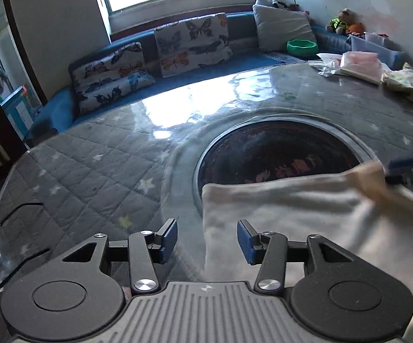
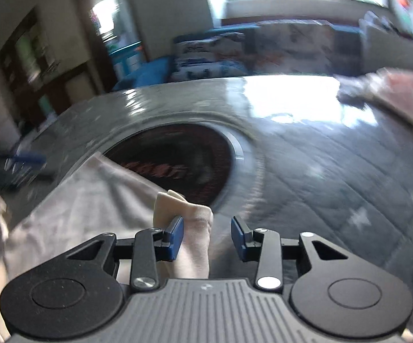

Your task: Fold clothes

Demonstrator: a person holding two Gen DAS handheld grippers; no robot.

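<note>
Over the quilted table, from the left wrist, I am seeing my left gripper hanging with jaws apart, nothing between them. A white garment is lying just beside it on the right, its long axis running across the view, partly covering the dark round inset.

From the right wrist, blurred: my right gripper is standing part open, a bunched corner of that garment touching the left pad, clear of the right one. The cloth is trailing leftward.

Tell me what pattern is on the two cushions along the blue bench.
Butterflies, orange, blue and dark on a pale ground, on both cushions; clearest in the left wrist view.
</note>
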